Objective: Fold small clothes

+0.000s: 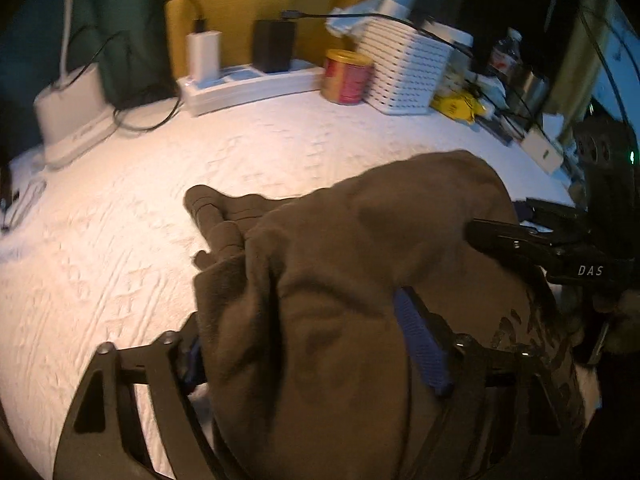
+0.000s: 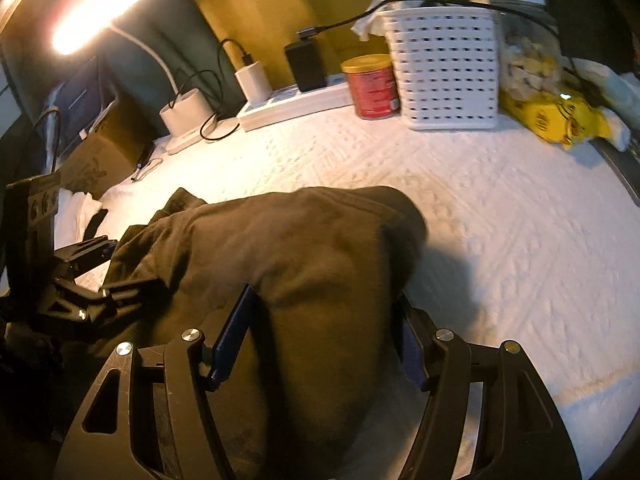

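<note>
A brown garment (image 2: pixel 304 264) lies bunched on a white textured cloth (image 2: pixel 500 216), draped across both grippers at once. It fills the space between the fingers of the right gripper (image 2: pixel 320 340) and of the left gripper (image 1: pixel 320 344), but whether either pair pinches it or stands slack cannot be told. Its long axis runs from one gripper to the other, equally near both.

Warm lamp (image 2: pixel 100 12) glare upper left; motion blur; dark fisheye corners.
</note>
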A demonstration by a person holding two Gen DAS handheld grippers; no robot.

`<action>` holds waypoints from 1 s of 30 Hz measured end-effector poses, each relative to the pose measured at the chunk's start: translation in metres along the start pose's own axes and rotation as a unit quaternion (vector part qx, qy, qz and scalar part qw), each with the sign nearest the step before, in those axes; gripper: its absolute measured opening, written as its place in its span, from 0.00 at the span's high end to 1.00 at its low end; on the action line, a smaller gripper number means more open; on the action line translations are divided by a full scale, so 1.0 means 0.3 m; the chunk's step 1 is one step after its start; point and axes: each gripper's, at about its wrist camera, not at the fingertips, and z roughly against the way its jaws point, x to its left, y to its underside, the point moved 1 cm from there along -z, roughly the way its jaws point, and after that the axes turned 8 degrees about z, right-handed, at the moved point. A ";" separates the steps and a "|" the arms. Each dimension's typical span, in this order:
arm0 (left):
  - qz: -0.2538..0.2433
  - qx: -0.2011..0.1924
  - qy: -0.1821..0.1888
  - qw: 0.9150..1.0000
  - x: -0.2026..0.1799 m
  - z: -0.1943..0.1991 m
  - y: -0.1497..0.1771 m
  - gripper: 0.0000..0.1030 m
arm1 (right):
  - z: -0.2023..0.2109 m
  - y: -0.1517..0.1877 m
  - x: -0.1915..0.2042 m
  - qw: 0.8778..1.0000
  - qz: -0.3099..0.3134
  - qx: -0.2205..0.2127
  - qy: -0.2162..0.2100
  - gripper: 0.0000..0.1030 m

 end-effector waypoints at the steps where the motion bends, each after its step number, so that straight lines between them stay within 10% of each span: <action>1: -0.008 0.001 -0.004 1.000 -0.009 -0.004 -0.001 0.33 | -0.008 -0.003 0.014 1.000 0.008 0.001 0.001 0.33; 8: -0.018 0.002 0.009 1.000 -0.031 -0.003 0.002 0.70 | -0.025 -0.004 0.068 0.999 0.045 0.009 -0.003 0.50; 15: -0.007 -0.001 0.011 1.000 -0.037 0.007 0.010 0.73 | -0.017 0.008 0.119 0.998 0.056 0.006 -0.004 0.75; 30: -0.022 -0.056 -0.001 0.998 -0.110 0.149 0.043 0.75 | 0.112 0.005 0.209 0.997 0.073 -0.035 -0.007 0.80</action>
